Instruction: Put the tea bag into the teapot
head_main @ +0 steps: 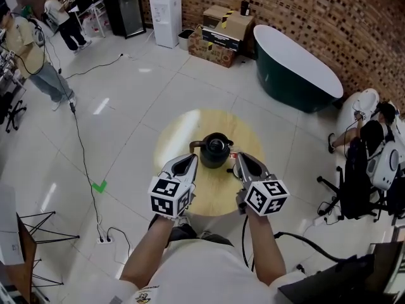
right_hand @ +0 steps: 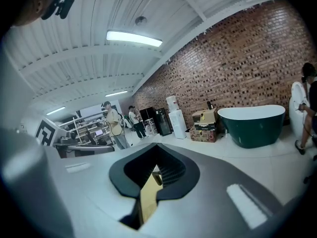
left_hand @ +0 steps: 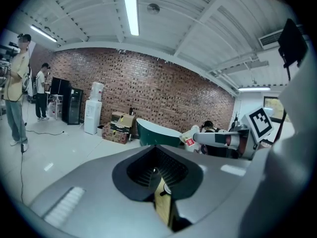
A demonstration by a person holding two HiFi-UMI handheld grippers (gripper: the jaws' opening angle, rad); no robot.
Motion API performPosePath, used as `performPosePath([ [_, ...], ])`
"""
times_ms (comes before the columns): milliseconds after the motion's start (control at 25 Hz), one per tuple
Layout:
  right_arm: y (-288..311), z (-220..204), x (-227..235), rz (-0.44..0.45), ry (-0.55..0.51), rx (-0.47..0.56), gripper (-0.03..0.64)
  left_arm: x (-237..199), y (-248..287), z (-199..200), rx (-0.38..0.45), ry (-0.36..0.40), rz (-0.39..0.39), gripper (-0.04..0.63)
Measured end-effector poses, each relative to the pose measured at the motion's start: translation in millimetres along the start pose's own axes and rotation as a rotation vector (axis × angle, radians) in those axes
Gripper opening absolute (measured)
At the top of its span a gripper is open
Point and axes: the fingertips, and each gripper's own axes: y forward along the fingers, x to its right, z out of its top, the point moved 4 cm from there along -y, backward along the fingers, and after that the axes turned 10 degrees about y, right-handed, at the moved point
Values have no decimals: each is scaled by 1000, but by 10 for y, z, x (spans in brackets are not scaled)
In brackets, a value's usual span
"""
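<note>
A black teapot (head_main: 215,149) with its lid on stands at the middle of a round wooden table (head_main: 214,196). In the head view my left gripper (head_main: 190,159) points at the teapot's left side, jaws together and nothing in them. My right gripper (head_main: 238,159) sits at the pot's right side, shut on a small white and red tea bag (head_main: 233,155) at its tip. The left gripper view shows that gripper (left_hand: 198,138) from the side with the red tag (left_hand: 189,142) at its end. In each gripper view the jaws meet, leaving a thin slit onto the table.
A dark green bathtub (head_main: 297,68) and cardboard boxes (head_main: 221,33) stand by the brick wall behind the table. A seated person and a chair (head_main: 367,163) are at the right. People stand at the far left (head_main: 28,49). A cable (head_main: 85,163) runs over the floor.
</note>
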Motion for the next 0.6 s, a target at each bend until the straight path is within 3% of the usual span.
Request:
performPosePath([
  [600,306,301,102,47,-77,-143,2,8,186,-85,-88,-58,11,12],
])
